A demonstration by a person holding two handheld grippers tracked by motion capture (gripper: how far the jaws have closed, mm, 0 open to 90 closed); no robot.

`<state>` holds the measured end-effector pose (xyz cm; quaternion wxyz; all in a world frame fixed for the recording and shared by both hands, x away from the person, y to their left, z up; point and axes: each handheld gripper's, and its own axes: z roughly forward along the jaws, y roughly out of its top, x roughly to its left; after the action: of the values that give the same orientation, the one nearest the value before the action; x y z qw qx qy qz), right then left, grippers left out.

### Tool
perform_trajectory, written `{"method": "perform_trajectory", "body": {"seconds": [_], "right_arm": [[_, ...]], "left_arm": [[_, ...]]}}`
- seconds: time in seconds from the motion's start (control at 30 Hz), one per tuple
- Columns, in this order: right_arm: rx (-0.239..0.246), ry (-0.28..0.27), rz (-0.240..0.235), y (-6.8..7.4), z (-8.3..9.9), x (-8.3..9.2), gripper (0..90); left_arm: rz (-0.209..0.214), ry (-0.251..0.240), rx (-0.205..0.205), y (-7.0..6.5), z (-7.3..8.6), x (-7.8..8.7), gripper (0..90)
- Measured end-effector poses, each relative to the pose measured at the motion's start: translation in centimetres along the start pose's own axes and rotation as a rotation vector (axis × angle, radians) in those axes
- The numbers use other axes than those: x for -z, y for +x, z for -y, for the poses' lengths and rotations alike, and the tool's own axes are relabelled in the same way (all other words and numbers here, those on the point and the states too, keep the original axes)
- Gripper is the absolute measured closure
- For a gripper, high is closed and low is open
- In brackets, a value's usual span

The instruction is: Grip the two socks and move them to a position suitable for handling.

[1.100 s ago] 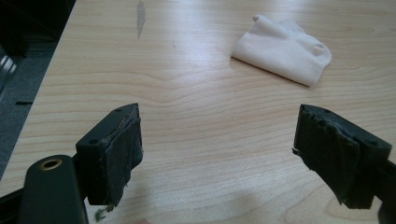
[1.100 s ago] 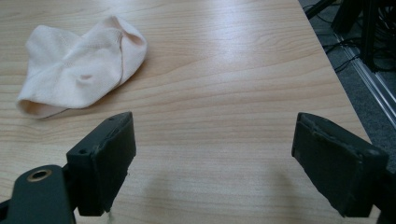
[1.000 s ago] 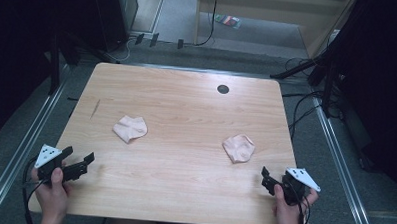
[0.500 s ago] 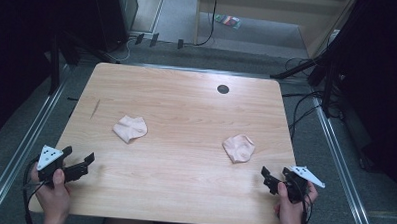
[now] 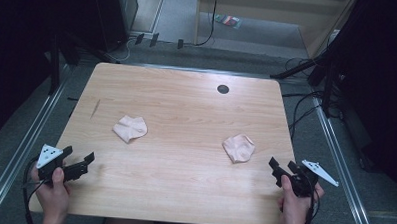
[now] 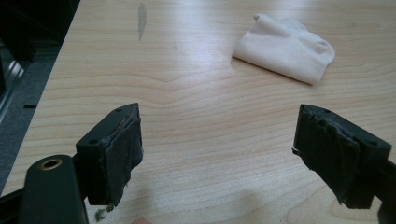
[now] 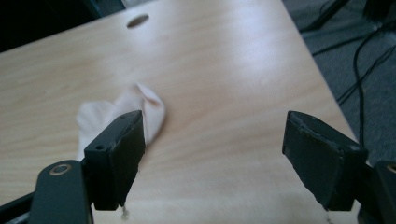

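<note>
Jaws of both my grippers are standing apart with nothing between them; those of my right gripper (image 5: 279,168) have just been closing a little, though bare surface is all that is lying in the gap. In the right gripper view, the right sock (image 7: 119,116) is sitting just ahead of the jaws and off to their left, partly behind the left one, not touching it. From the high view it is lying up and inward from that gripper, bunched into a rounded lump with no clear long axis.

My left gripper (image 5: 79,163) is hovering near the front left corner of the surface (image 5: 186,121). The left sock (image 6: 285,46) is lying farther out, ahead and to the right of those jaws, folded flat, its long side running slantwise across the left gripper view.

Each sock is sitting nearer its own hand, and the two are well apart. My right hand is looking closer to its sock, so I am judging the reach there shorter: forward and a bit inward. No containers are standing on the surface; a dark round hole (image 5: 223,89) is showing near the far edge.
</note>
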<state>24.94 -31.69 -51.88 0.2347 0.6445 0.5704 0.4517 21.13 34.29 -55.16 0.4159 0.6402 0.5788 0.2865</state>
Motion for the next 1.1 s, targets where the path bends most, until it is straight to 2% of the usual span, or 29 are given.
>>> {"method": "perform_trajectory", "body": {"seconds": [0.03,0.07,0.1,0.17,0.2,0.23,0.3,0.33,0.37,0.4,0.47,0.5,0.53,0.57,0.6,0.63,0.67,0.7,0.77,0.87,0.9,0.97,1.0,1.03,1.07,1.1], "right_arm": [[0.011,-0.036,-0.007,1.0,-0.9,0.4,22.3],[0.011,-0.036,-0.007,1.0,-0.9,0.4,22.3],[0.024,-0.064,-0.02,2.3,-1.7,0.6,23.3],[0.034,-0.065,-0.021,2.8,-1.8,0.5,23.9],[0.066,-0.058,-0.023,3.6,-1.9,0.2,24.6],[0.091,-0.049,-0.024,4.1,-1.8,0.0,25.0],[0.188,-0.01,-0.025,6.0,-1.4,-1.3,26.9],[0.188,-0.01,-0.025,6.0,-1.4,-1.3,26.9],[0.21,0.015,-0.051,7.1,-1.0,-2.4,28.6],[0.21,0.015,-0.051,7.1,-1.0,-2.4,28.6],[0.227,0.045,-0.08,8.3,-0.5,-3.4,29.6],[0.281,0.08,-0.082,9.6,0.2,-4.6,29.2],[0.281,0.08,-0.082,9.6,0.2,-4.6,29.2],[0.31,0.1,-0.073,10.1,0.6,-5.2,28.7],[0.35,0.128,-0.037,10.7,1.2,-6.2,28.0],[0.349,0.151,-0.013,10.8,1.6,-7.0,29.2],[0.349,0.151,-0.013,10.8,1.6,-7.0,29.2],[0.313,0.175,-0.039,10.6,2.0,-7.7,36.8],[0.335,0.213,-0.013,10.7,2.3,-8.3,38.3],[0.351,0.21,0.005,10.8,2.6,-8.5,41.4],[0.346,0.198,0.036,10.7,2.6,-8.4,53.9],[0.353,0.172,0.081,10.5,2.8,-8.2,72.1],[0.353,0.172,0.081,10.5,2.8,-8.2,72.1],[0.344,0.159,0.098,10.2,2.8,-8.0,81.9],[0.344,0.159,0.098,10.2,2.8,-8.0,81.9],[0.313,0.16,0.065,9.8,2.7,-7.6,84.3]], "left_arm": [[-0.001,0.0,-0.004,-0.1,0.0,0.0,15.8],[-0.001,0.0,-0.004,-0.1,0.0,0.0,15.9],[-0.002,0.003,-0.006,-0.1,0.0,0.0,15.9],[-0.002,0.005,-0.005,-0.1,0.0,0.0,15.9],[-0.003,0.003,-0.006,-0.1,0.0,0.0,15.9],[-0.003,0.002,-0.007,-0.1,0.0,0.0,16.0],[0.006,0.003,-0.008,-0.1,0.0,0.0,16.0],[0.006,0.003,-0.008,-0.1,0.0,0.0,16.0],[0.006,0.008,-0.007,-0.1,0.0,0.0,16.0],[0.006,0.008,-0.007,-0.1,0.0,0.0,16.0],[0.002,0.001,-0.01,-0.1,0.0,0.0,16.0],[0.002,0.0,-0.01,-0.1,0.0,0.0,16.1],[0.0,-0.001,-0.009,-0.1,0.0,0.1,16.1],[0.002,-0.003,-0.008,0.0,0.0,0.1,16.1],[0.003,-0.002,-0.006,0.0,0.0,0.1,16.1],[0.004,-0.002,-0.002,0.0,0.0,0.1,16.1],[0.004,-0.002,-0.002,0.0,0.0,0.1,16.1],[0.017,0.005,0.003,0.1,0.0,0.0,16.1],[0.021,0.009,0.003,0.1,0.0,0.0,16.1],[0.023,0.016,0.0,0.1,0.0,-0.1,16.1],[0.022,0.019,-0.002,0.1,-0.1,-0.1,16.1],[0.023,0.022,-0.005,0.0,-0.1,-0.1,16.1],[0.023,0.022,-0.005,0.0,-0.1,-0.1,16.1],[0.017,0.02,-0.004,0.0,-0.1,-0.1,16.1],[0.017,0.02,-0.004,0.0,-0.1,-0.1,16.1],[0.014,0.018,-0.002,0.0,-0.1,-0.1,16.0]]}}
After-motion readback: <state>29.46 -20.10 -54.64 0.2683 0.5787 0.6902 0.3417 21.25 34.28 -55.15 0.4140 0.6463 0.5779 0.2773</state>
